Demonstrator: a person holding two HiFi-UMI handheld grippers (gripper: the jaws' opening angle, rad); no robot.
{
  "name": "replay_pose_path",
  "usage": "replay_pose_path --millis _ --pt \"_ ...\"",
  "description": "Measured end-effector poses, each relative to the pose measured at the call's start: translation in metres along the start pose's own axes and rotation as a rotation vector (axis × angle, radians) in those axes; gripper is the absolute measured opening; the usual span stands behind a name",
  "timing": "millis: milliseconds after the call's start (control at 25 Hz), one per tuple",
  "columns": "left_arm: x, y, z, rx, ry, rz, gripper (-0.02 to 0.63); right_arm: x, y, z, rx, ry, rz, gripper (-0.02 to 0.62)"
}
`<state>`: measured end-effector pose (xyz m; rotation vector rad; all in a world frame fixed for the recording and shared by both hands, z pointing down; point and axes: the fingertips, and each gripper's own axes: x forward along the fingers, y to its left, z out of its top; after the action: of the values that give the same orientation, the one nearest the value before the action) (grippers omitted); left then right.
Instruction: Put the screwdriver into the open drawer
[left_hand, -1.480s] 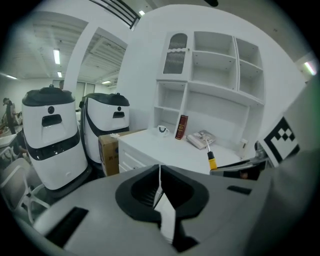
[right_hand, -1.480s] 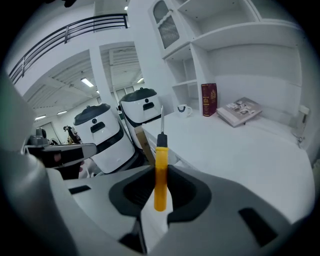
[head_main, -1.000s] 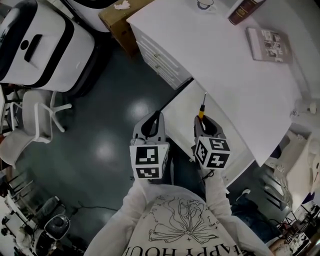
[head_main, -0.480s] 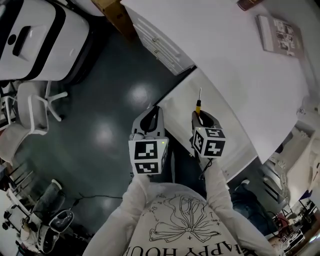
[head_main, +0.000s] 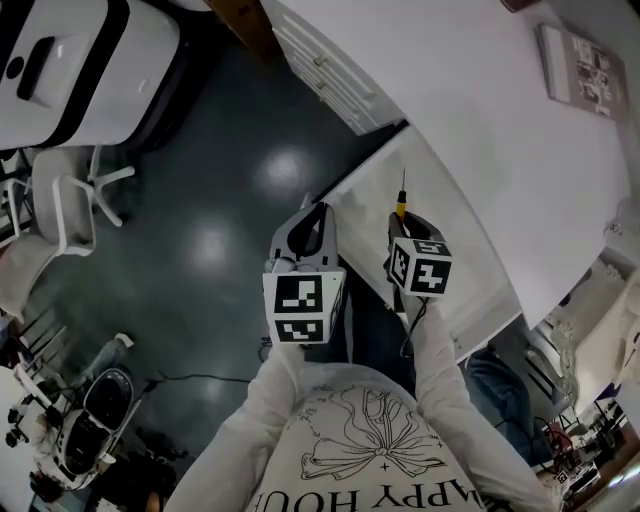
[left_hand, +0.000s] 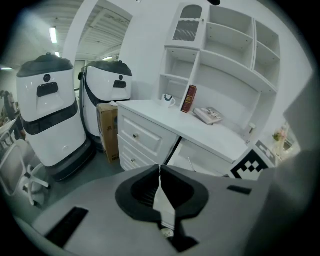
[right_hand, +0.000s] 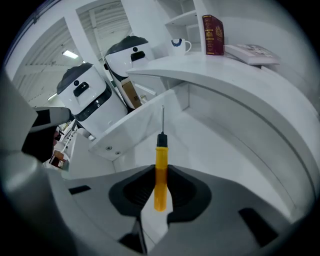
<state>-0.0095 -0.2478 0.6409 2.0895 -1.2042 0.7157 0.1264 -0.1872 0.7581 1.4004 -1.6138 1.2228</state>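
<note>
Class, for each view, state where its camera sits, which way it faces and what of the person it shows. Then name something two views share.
Head view: on the person's head, facing steeply down at the white open drawer; shows the white printed top, left claw and right claw.
Left gripper view: on the left claw, facing the white desk; shows its shut, empty jaws.
Right gripper view: on the right claw, facing into the drawer; shows its jaws clamping the yellow-handled screwdriver.
Shared: dark red book, in both gripper views.
</note>
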Motion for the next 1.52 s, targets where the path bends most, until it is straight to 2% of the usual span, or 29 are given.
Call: replay_pose_path --millis 480,840,960,1160,1400,1520 --pt "0.001 0.007 -0.007 -0.022 0.012 0.017 0.009 0.028 -0.014 -0.020 0.030 0.091 -0.019 0.071" --pt "-0.002 0.008 -0.011 -0.028 0.006 0.024 0.009 0.032 -0.016 -0.022 0.024 0.088 -0.014 0.082" --pt "-0.005 0.008 -0.007 -0.028 -0.007 0.029 0.009 0.023 -0.013 -0.015 0.015 0.061 0.001 0.109" --pt "-0.016 0.004 0.007 -0.025 -0.047 0.032 0.009 -0.011 -0.006 0.010 -0.017 -0.028 0.000 0.107" --pt "-0.043 -0.010 0.042 -0.018 -0.123 0.031 0.009 -0.079 0.012 0.053 -0.057 -0.189 -0.001 0.081" --pt "-0.056 -0.016 0.067 -0.004 -0.187 0.035 0.009 -0.114 0.020 0.082 -0.073 -0.293 0.010 0.081"
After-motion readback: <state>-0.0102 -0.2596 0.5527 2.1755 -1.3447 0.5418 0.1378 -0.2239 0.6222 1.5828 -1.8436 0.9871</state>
